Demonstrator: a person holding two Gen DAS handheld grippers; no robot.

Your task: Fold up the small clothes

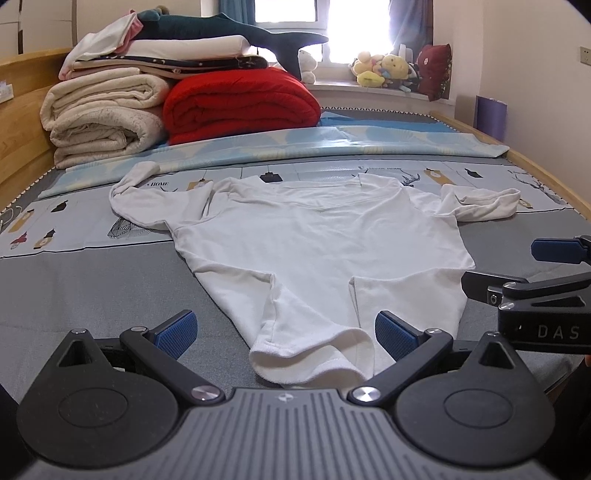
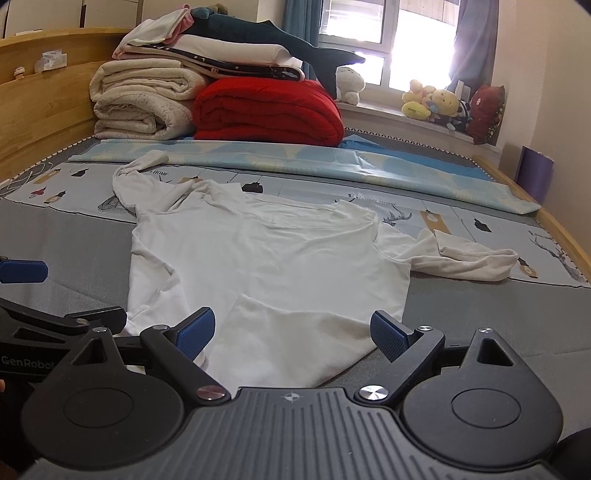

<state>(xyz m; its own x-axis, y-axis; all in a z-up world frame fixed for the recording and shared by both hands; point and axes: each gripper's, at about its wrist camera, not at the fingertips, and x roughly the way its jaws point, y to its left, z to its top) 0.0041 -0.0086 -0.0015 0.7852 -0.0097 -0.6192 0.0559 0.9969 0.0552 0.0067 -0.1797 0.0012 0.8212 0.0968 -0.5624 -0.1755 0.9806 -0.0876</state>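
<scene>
Onesie (image 1: 314, 251) in white lies spread flat on my bed (image 1: 92, 280), neck end away from me, legs toward me. Its two sleeves trail outward: one curls up toward the blankets on the left (image 1: 129, 188), the other lies bunched to the right (image 1: 484, 205).

My left gripper (image 1: 286, 334) is held low and level just above the mattress, pointing along the garment, its blue pads (image 1: 175, 334) spread wide. The near leg cuff (image 1: 314, 354) sits in the gap between them, and neither pad touches the cloth. My right gripper (image 2: 291, 332) is beside it at the same height, also spread wide, with the other leg (image 2: 295, 332) of the onesie lying between its pads; I cannot tell whether the left pad grazes the fabric. Each tool shows at the edge of the other's view, so the two are close side by side, and both are empty.

At the far end of the bed stand a folded red blanket (image 1: 240, 107) and a rolled cream one (image 1: 103, 118), with folded linens and a dark plush shark (image 1: 236, 33) stacked on top. Soft toys (image 1: 384, 68) line the windowsill. A pale blue sheet (image 1: 295, 144) lies across the bed between the pile and the onesie.
</scene>
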